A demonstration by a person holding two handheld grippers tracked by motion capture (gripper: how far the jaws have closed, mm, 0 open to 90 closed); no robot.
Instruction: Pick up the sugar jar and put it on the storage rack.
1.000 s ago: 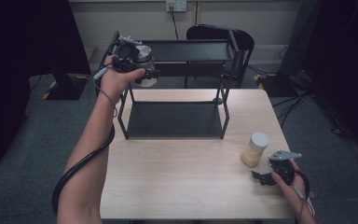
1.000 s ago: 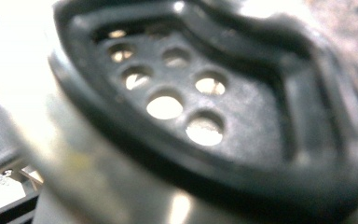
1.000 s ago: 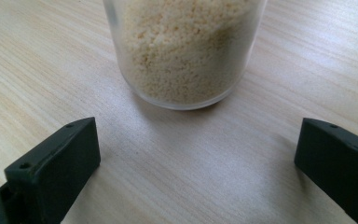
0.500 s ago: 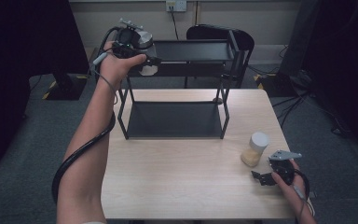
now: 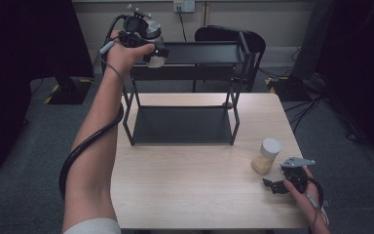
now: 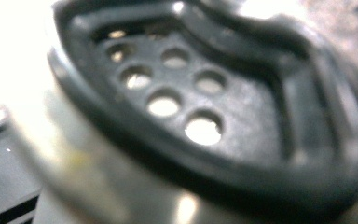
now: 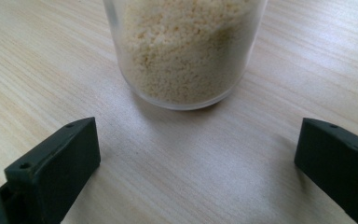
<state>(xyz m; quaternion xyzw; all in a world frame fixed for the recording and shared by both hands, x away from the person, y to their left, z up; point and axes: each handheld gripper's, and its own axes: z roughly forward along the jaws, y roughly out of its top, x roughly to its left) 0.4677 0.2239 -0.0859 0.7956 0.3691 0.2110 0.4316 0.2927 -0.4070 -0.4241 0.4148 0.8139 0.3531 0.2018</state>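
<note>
Since a second ago my left hand has climbed from beside the rack's upper shelf to above its left end, carrying the left gripper (image 5: 152,48) and its load with it; my right hand has not budged.

Left jaws are clamped on a small clear jar (image 5: 157,57) with a pale bottom, held just over the left end of the top shelf (image 5: 209,52) of the black two-tier rack (image 5: 233,117). Up close in the left gripper view, a black perforated shaker lid (image 6: 205,107) sits right against the lens, blurred, with the clear jar wall below it. My left forearm stretches long and straight from the bottom edge, wrist cocked so the gripper points toward the rack, its cable looping under the arm.

Right gripper (image 5: 272,186) lies low on the table (image 5: 185,185) near the front right corner, hand resting behind it. Its jaws stand wide apart, gripping nothing. A second jar (image 7: 184,51), full of pale yellow granules and capped white, stands upright just ahead of them, untouched.
</note>
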